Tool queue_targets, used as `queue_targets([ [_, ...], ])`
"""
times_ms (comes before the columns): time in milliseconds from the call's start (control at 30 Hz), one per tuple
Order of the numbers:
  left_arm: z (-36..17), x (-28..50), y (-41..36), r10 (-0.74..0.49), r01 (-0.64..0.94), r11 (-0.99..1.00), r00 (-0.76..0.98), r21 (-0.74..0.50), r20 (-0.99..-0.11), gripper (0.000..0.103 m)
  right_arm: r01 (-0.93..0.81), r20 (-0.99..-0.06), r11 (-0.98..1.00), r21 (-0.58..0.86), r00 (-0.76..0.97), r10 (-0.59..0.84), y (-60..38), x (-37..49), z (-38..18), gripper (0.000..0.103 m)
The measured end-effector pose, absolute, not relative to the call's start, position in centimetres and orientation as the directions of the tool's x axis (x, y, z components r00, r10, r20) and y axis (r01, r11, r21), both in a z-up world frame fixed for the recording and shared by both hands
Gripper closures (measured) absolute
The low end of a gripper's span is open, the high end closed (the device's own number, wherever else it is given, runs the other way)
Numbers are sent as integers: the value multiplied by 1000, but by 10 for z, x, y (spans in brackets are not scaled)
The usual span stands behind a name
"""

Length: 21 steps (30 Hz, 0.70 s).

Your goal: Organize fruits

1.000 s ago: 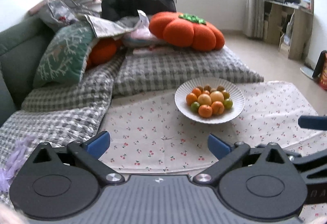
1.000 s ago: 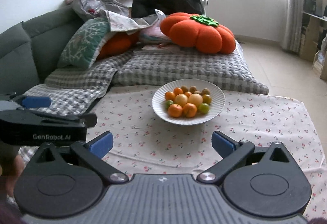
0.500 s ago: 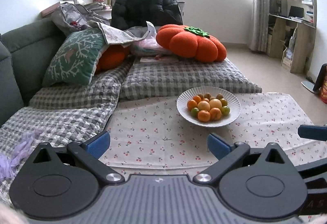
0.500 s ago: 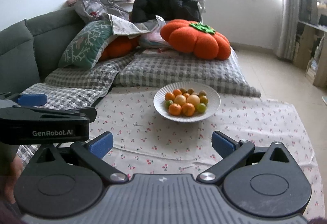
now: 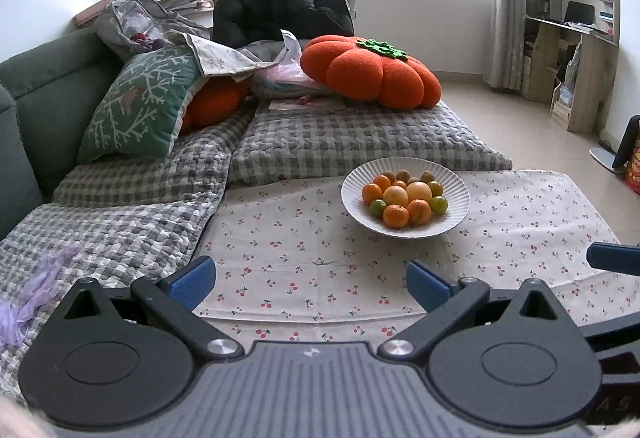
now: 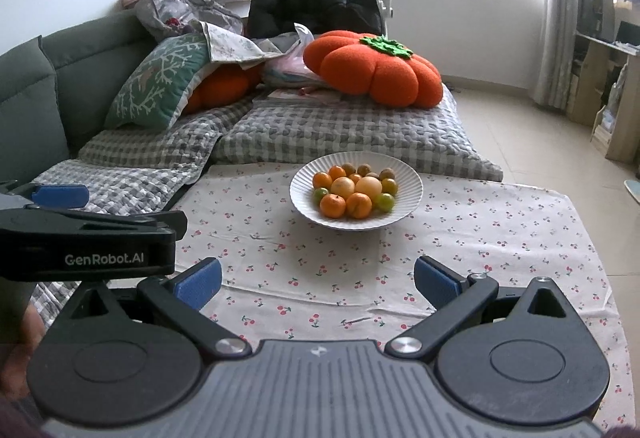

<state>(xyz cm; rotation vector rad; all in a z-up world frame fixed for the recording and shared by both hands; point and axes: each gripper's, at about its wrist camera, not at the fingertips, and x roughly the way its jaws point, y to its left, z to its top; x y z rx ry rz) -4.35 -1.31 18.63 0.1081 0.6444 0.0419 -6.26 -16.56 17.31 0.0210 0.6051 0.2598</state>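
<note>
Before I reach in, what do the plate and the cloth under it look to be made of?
Plate: likely matte white ceramic, maybe melamine; it has a rigid fluted rim with little glare. Cloth: thin woven cotton-like fabric with a cherry print; creases and fold lines show, so it could slide or bunch.

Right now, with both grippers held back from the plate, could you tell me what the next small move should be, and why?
Probably ease the right gripper forward toward the near orange fruit on the white plate. Both it and the left gripper are open and empty, short of the plate, and all the fruit sits piled there, nearer the right gripper's centre line.
</note>
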Motion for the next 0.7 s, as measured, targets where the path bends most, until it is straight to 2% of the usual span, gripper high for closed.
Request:
queue_targets([
  [700, 184, -44, -15, 82, 4, 990, 801, 143, -593, 8, -237, -569, 967, 92, 785, 246, -164, -61, 171, 0],
])
